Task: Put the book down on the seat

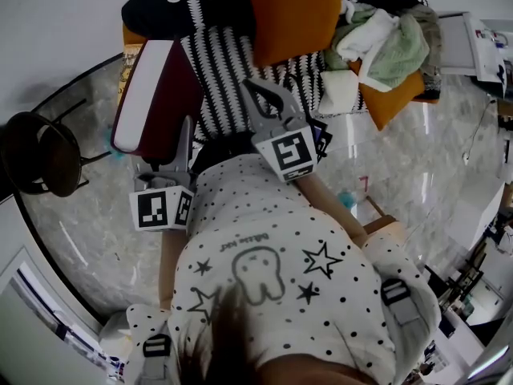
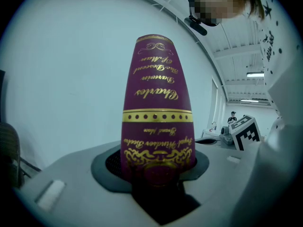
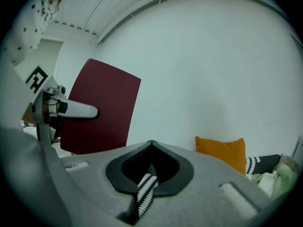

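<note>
Left gripper (image 2: 158, 171): I see it clamping upright maroon gold-lettered hardback book (image 2: 156, 98)
Right gripper (image 3: 150, 148): jaws together, empty

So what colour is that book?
The hardcover book is dark maroon with gold lettering on its spine, clearest in the left gripper view.

I wear a white top (image 1: 337, 311) speckled with small black dots, with a tooth (image 1: 260, 275) drawn on it in grey outline. 4 black stars (image 1: 323, 259) ring the tooth, 2 outlined and 2 filled. Grey straps (image 1: 401, 299) with dark buckles (image 1: 158, 345) sit either side of the tooth. Past the tooth, my left tool (image 1: 184, 135) and right tool (image 1: 252, 87) are grey, and each carries a white cube (image 1: 286, 155) printed with black square markers.
</note>
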### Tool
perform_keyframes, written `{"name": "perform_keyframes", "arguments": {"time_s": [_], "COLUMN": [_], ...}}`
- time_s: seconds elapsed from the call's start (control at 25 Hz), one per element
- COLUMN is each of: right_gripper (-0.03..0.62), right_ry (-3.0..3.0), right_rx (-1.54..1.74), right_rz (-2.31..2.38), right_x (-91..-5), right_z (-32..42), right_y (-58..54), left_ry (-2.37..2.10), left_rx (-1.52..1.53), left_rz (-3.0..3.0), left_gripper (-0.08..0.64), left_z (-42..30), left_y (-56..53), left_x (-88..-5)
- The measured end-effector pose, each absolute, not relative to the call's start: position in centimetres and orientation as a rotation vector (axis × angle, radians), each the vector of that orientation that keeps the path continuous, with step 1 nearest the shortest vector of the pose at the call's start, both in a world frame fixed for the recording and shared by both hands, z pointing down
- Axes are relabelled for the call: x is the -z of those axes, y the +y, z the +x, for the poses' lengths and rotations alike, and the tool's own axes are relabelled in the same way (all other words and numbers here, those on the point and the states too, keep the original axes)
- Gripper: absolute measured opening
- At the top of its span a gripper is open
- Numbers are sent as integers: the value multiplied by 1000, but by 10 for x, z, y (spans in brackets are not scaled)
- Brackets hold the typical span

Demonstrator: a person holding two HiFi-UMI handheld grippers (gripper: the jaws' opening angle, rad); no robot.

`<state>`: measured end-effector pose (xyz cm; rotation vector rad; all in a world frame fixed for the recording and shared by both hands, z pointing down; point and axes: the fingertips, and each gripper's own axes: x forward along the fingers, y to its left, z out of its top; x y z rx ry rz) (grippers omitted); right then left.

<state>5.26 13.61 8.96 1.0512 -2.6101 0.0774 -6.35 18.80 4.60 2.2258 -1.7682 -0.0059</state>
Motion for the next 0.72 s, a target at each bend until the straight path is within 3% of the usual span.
{"name": "perform_keyframes", "arguments": {"time_s": [0.72], "right_gripper": [-3], "right_ry": [-2606], "right_rx": [-80], "right_rz": [1036], "right_x": [-95], "right_z": [50], "right_y": [147], "left_ry": [-1767], "left_rx": [-11], "left_rz": [2206], "left_gripper": [233], "left_z": [-72], "left_y": [197], "left_x": [-51]}}
